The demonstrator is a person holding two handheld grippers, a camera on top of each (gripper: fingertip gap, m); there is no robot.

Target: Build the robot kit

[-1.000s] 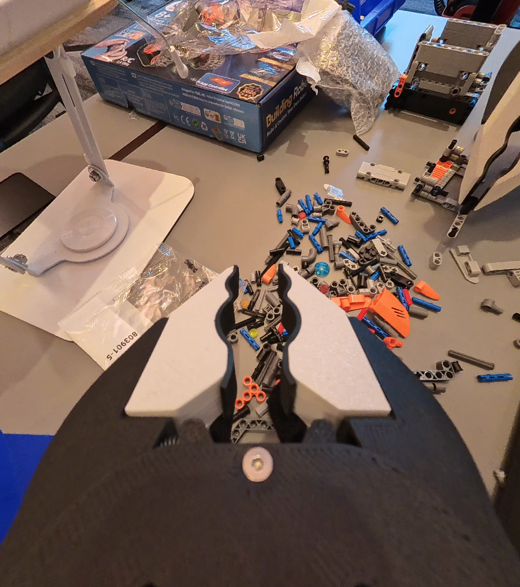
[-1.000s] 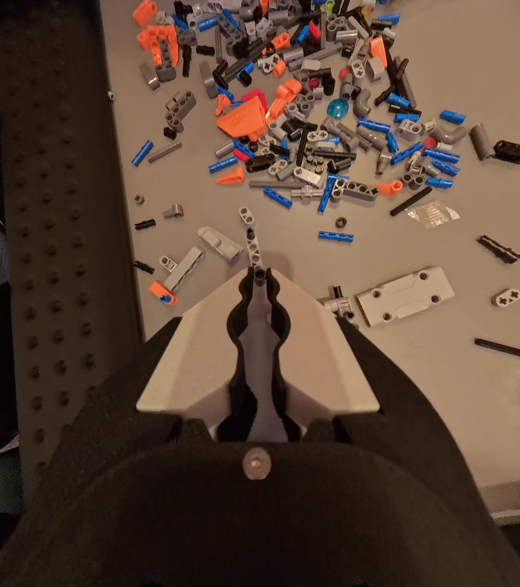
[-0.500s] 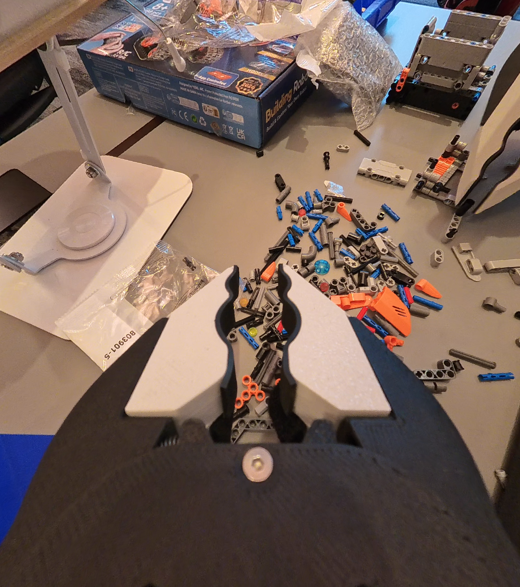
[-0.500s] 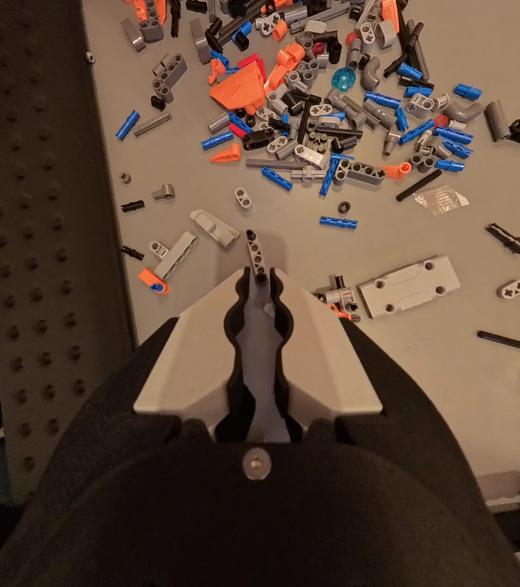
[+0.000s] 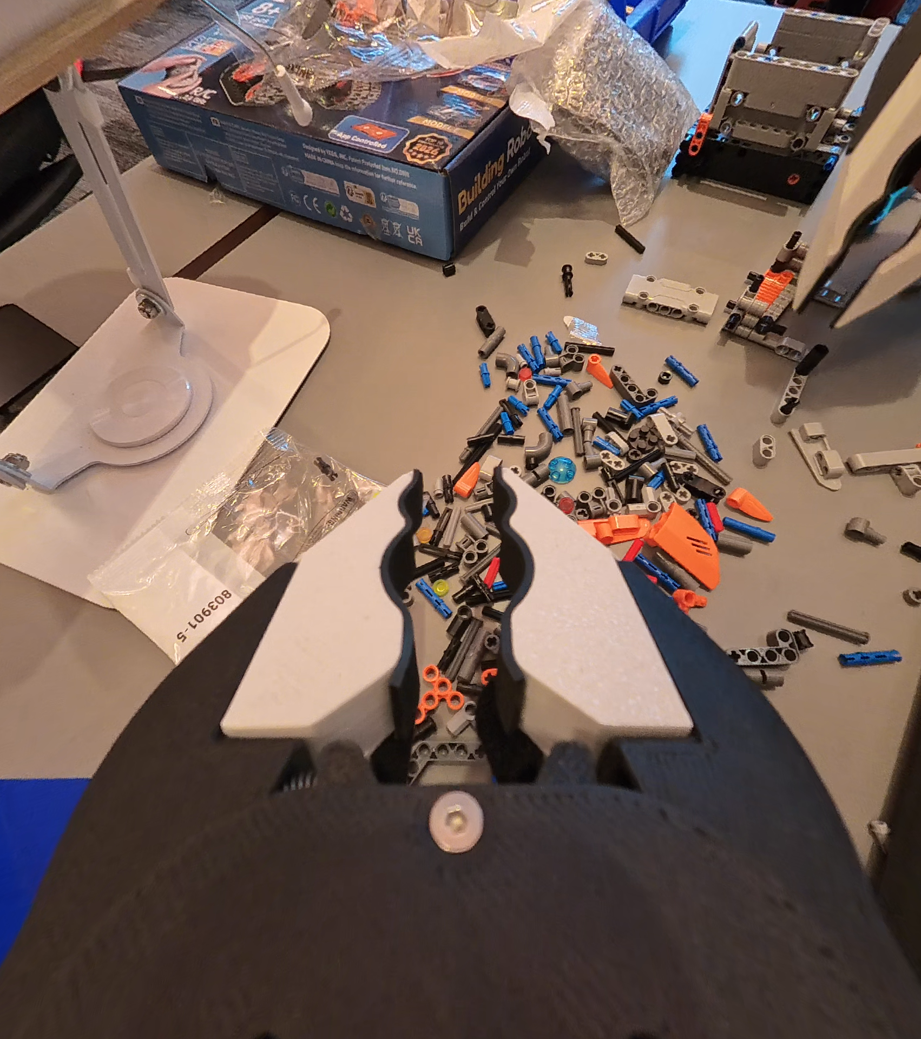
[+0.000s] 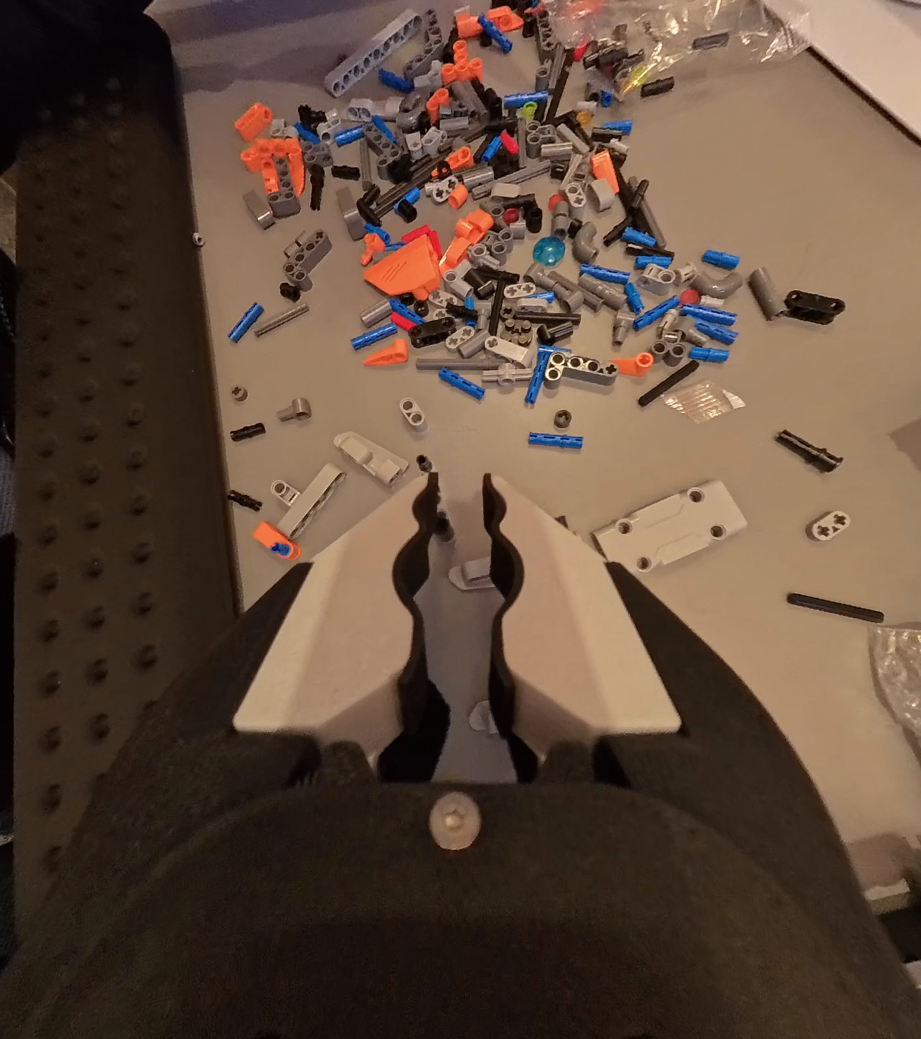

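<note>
A loose pile of small grey, black, blue and orange building pieces (image 5: 604, 450) lies on the grey table (image 5: 379, 348); it also shows in the right wrist view (image 6: 503, 281). My left gripper (image 5: 457, 474) hovers over the near left part of the pile, jaws a little apart and empty. My right gripper (image 6: 459, 478) is open and shows at the far right of the left wrist view (image 5: 821, 315). Just below its tips a thin grey holed beam with a black pin (image 5: 795, 388) leans free on the table. In the right wrist view the left finger mostly hides the beam (image 6: 443, 525).
A blue box (image 5: 334, 152), bubble wrap (image 5: 610, 101) and a grey-black built model (image 5: 773, 112) stand at the back. A white stand base (image 5: 126, 405) and plastic bag (image 5: 211, 551) lie left. A flat grey panel (image 6: 672, 528) lies right of my right gripper, and a dark studded strip (image 6: 98, 393) left of it. Some 20 cm of space lies between my two pairs of fingers.
My right gripper has opened and let go of the grey beam with the black pin, and drawn back from the pile. My left gripper has stayed open over the pile.
</note>
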